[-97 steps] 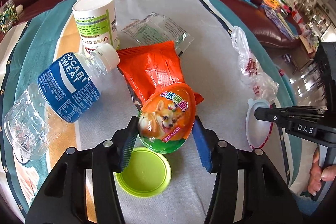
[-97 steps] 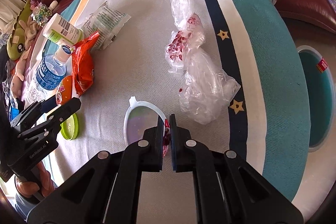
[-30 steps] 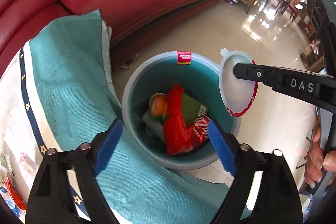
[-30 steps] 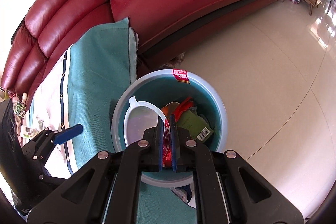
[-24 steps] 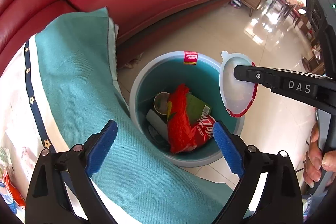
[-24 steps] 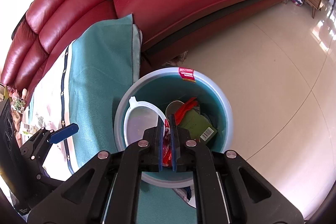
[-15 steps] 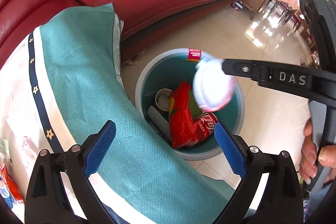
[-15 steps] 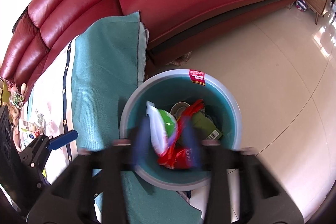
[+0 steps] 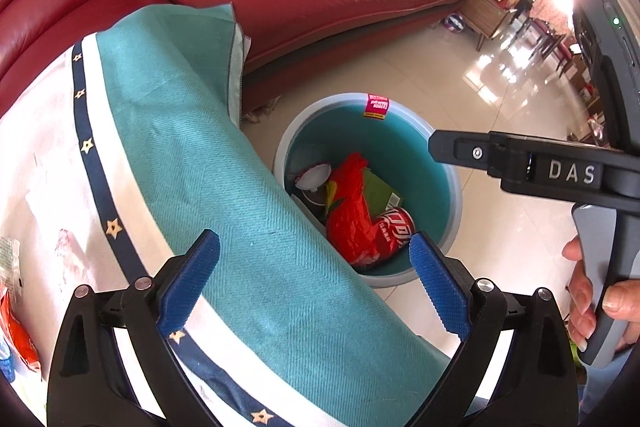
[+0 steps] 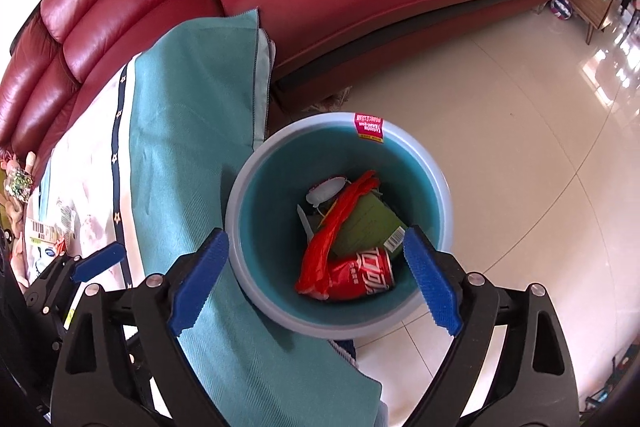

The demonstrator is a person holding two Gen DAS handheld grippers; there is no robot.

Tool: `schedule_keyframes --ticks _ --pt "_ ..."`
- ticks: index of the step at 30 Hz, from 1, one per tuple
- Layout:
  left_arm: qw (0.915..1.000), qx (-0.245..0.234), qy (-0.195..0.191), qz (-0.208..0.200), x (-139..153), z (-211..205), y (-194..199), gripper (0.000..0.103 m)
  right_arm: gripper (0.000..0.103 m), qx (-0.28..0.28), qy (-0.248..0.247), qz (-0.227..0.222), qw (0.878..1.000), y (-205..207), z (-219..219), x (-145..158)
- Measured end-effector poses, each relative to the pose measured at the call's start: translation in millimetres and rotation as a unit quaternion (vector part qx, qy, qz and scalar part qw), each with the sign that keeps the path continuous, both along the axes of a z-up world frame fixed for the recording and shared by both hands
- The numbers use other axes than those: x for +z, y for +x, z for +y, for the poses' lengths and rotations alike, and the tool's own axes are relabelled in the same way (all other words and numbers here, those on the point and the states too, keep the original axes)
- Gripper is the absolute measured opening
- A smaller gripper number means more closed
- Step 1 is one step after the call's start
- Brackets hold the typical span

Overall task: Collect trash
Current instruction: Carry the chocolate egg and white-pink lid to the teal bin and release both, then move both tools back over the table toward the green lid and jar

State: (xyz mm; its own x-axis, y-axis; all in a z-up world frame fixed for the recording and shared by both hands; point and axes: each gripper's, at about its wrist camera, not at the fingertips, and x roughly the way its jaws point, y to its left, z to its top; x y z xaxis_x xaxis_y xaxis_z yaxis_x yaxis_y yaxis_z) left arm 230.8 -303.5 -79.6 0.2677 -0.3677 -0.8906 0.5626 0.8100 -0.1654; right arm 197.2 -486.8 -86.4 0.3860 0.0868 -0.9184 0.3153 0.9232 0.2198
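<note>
While the right gripper point(image 10: 316, 281) hangs over the bin point(image 10: 240, 195) with its 2 blue pads spread wide and nothing between them, the white lid point(image 10: 326, 191) lies below it inside the bin, at the far side of the heap, touching the red wrapper point(image 10: 336, 223) and near the red can point(image 10: 360, 273). The left gripper point(image 9: 314, 279) is also spread wide and bare, over the teal cloth point(image 9: 192, 147) at the bin's near edge. 1.0 s ago the right pads were pinched on that lid above the bin; they have since parted and the lid has dropped in. In the left view it shows as lid point(image 9: 314, 179) beside the wrapper point(image 9: 350, 211).
</note>
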Motion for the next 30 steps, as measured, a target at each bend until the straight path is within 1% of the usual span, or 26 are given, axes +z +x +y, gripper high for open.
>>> schedule_keyframes --ticks 11,19,24,30 --pt "0.9997 0.008 -0.02 -0.014 19.7 32.1 -22.1 0.097 0.086 0.02 -0.026 -0.015 0.999 -20.2 39.3 27.3" --pt "0.9987 0.022 -0.034 -0.03 36.2 61.6 -45.6 0.099 0.086 0.035 -0.037 -0.019 0.999 -37.9 70.1 41.9" --pt "0.9979 0.038 -0.041 -0.032 39.1 88.4 -57.1 0.099 0.086 0.056 -0.041 -0.017 0.997 -43.7 99.1 44.5" --pt "0.9963 0.072 -0.038 -0.027 36.5 136.4 -70.4 0.099 0.086 0.092 -0.041 -0.009 0.995 -44.6 144.3 39.8"
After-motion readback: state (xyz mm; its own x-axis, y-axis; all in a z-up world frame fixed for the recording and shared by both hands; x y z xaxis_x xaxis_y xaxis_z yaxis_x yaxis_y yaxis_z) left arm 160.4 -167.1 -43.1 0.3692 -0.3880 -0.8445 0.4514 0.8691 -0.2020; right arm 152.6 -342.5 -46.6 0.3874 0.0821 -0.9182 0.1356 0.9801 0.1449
